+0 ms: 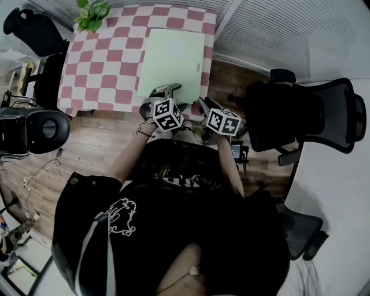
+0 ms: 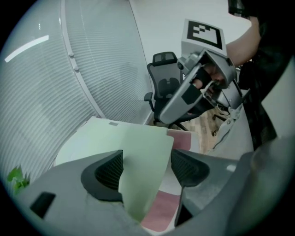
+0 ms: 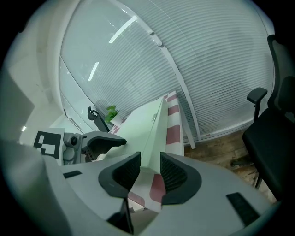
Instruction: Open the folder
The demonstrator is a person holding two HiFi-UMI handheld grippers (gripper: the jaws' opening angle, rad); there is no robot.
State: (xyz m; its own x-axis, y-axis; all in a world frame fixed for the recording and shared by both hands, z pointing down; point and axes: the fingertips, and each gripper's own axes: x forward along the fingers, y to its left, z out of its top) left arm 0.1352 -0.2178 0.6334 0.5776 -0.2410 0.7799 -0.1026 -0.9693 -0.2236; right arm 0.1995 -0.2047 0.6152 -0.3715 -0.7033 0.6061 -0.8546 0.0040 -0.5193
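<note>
A pale green folder (image 1: 173, 58) lies flat on the right part of a red and white checkered table (image 1: 98, 69). My left gripper (image 1: 159, 97) is at the folder's near edge. In the left gripper view its jaws (image 2: 146, 168) stand wide open around a greener sheet of the folder (image 2: 143, 156), and the pads are clear of it. My right gripper (image 1: 202, 105) is at the near right corner. In the right gripper view its jaws (image 3: 148, 170) stand slightly apart, with the folder's edge (image 3: 154, 133) in the gap and space beside it.
A potted plant (image 1: 91, 14) stands at the table's far left corner. A black office chair (image 1: 306, 115) is to the right on the wooden floor, another black chair (image 1: 34, 29) is at the far left, and a round black device (image 1: 40, 130) is nearer left. White blinds run behind the table.
</note>
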